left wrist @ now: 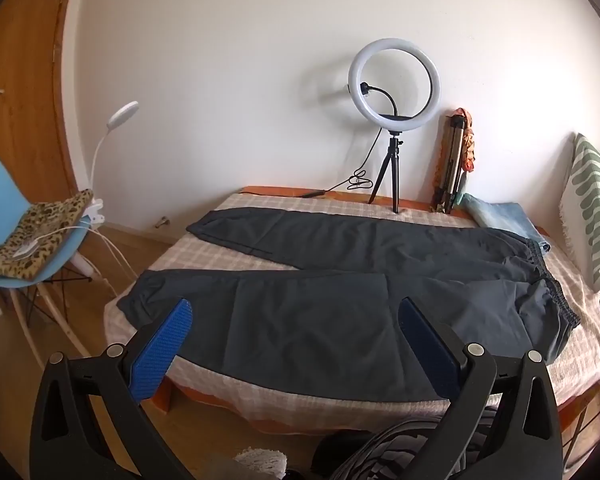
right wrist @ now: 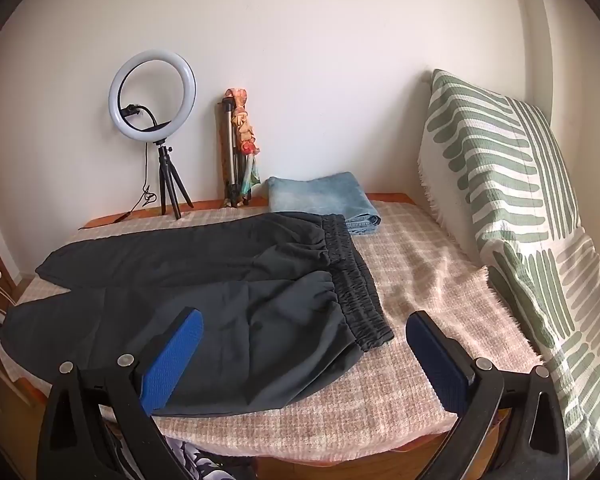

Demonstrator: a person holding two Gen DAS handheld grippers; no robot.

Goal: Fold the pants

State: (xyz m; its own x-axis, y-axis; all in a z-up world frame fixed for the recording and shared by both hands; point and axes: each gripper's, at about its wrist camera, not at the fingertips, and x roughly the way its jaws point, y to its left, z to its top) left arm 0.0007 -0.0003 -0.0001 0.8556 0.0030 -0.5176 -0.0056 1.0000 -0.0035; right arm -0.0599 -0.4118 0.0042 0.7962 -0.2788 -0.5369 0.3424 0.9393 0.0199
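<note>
Dark grey pants (left wrist: 340, 280) lie spread flat on a table with a pink checked cloth (left wrist: 260, 396), legs apart and pointing left, elastic waistband (left wrist: 556, 296) to the right. My left gripper (left wrist: 296, 320) is open and empty, above the near leg. In the right wrist view the pants (right wrist: 220, 280) fill the left half, waistband (right wrist: 356, 280) in the middle. My right gripper (right wrist: 304, 328) is open and empty, hovering above the near waistband corner.
A ring light on a small tripod (left wrist: 394, 88) and a folded tripod (left wrist: 456, 160) stand at the back wall. Folded blue jeans (right wrist: 324, 200) lie behind the waistband. A green-striped cushion (right wrist: 508, 208) leans at the right. A blue chair (left wrist: 16, 240) stands at the left.
</note>
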